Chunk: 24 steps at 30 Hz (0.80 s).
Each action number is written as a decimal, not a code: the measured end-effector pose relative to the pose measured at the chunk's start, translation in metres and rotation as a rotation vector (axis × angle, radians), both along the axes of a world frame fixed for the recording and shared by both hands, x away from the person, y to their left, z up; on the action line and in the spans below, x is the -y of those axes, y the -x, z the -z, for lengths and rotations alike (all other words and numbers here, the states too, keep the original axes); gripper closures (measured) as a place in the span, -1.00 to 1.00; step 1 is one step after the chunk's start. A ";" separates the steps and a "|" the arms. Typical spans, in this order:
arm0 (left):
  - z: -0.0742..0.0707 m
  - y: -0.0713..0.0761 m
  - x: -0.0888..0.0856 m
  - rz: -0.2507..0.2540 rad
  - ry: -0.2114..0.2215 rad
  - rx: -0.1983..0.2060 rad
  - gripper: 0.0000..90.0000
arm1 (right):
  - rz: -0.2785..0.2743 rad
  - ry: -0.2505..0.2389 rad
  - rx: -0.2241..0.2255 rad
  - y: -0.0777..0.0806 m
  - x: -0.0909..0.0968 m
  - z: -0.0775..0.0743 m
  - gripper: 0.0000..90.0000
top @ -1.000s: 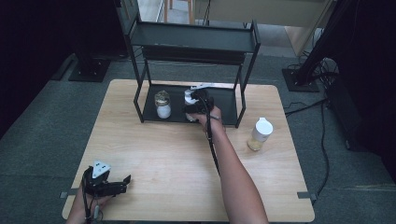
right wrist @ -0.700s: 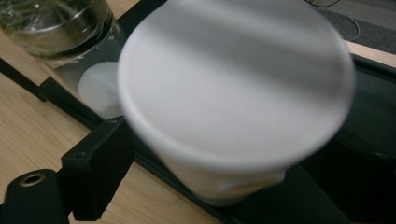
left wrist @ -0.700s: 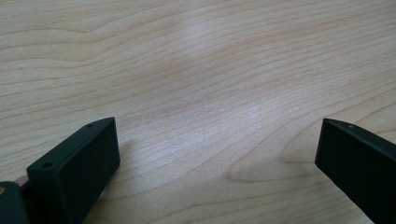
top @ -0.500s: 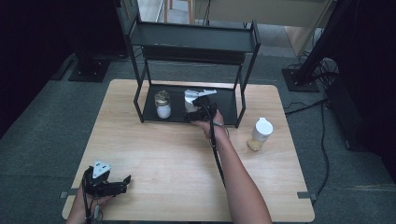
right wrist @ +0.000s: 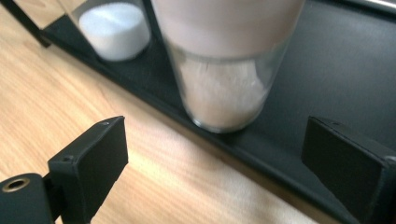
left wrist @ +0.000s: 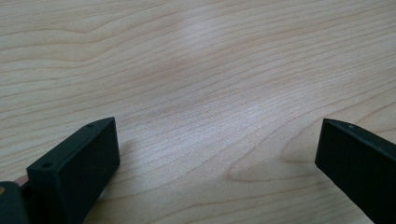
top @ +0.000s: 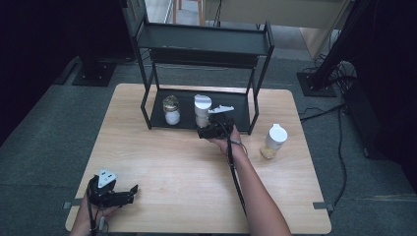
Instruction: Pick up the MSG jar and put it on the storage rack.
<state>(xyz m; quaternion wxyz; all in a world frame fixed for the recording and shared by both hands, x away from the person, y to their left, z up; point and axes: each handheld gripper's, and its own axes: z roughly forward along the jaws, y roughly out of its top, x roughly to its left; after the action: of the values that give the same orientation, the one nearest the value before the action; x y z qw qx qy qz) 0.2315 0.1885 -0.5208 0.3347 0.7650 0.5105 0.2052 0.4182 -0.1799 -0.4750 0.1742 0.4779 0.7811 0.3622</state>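
The right gripper point(top: 212, 129) sits at the front edge of the black metal two-tier rack point(top: 206, 46), jaws spread wide and empty. Just ahead of them, the clear glass jar of white powder with a white lid point(top: 202, 111) stands on the rack's bottom shelf, beside a smaller clear jar with a gold lid point(top: 171, 110). Judged step: either release or approach at this jar. A grasp would require advancing until the jaws flank the jar. The left gripper point(top: 114, 195) rests low over the light wooden desk point(top: 172, 162), jaws spread, empty. A third white-lidded jar point(top: 273, 141) stands on the desk, well apart.
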 end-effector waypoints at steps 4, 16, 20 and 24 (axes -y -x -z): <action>0.000 0.000 0.000 0.001 -0.004 -0.001 -1.00 | -0.007 -0.005 0.004 0.007 0.003 0.005 -0.88; 0.000 0.000 0.001 0.001 -0.007 -0.001 -1.00 | -0.045 -0.015 -0.003 0.026 0.008 0.015 -0.89; 0.000 0.000 0.001 0.001 -0.009 -0.001 -1.00 | -0.043 -0.026 -0.004 0.032 0.011 0.019 -0.89; 0.000 0.000 0.001 0.001 -0.010 -0.001 -1.00 | -0.037 -0.039 -0.010 0.036 0.017 0.024 -0.89</action>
<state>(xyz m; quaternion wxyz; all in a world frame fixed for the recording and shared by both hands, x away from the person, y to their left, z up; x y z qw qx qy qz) 0.2315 0.1877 -0.5208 0.3306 0.7671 0.5092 0.2073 0.3817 -0.1973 -0.4986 0.1543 0.4685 0.7834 0.3782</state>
